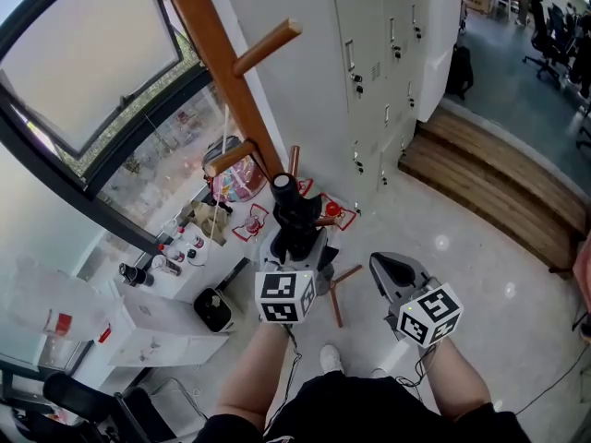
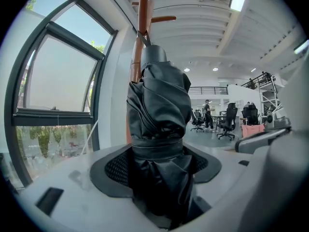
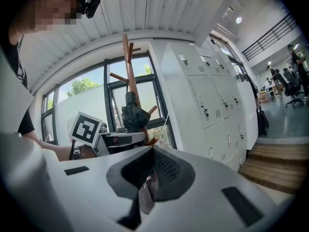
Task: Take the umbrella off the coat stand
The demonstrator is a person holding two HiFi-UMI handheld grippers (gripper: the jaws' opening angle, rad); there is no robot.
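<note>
A folded black umbrella point(image 1: 291, 212) stands upright against the brown wooden coat stand point(image 1: 224, 63), its top just under a low peg. My left gripper point(image 1: 295, 240) is level at the umbrella, and its jaws lie against the folded cloth on both sides. In the left gripper view the umbrella point(image 2: 159, 105) fills the gap between the left gripper's point(image 2: 159, 154) dark pads, with the coat stand point(image 2: 143, 37) rising behind it. My right gripper point(image 1: 393, 268) hangs to the right, away from the stand, jaws together and empty. In its own view the right gripper point(image 3: 153, 151) faces the umbrella point(image 3: 134, 116) and the stand point(image 3: 128, 57).
White lockers point(image 1: 383, 53) stand behind the coat stand, with a wooden step point(image 1: 489, 183) to their right. A large window point(image 1: 83, 72) is at the left. A low white table point(image 1: 175, 275) carries small bottles. The stand's feet point(image 1: 337, 295) spread on the floor by my shoes.
</note>
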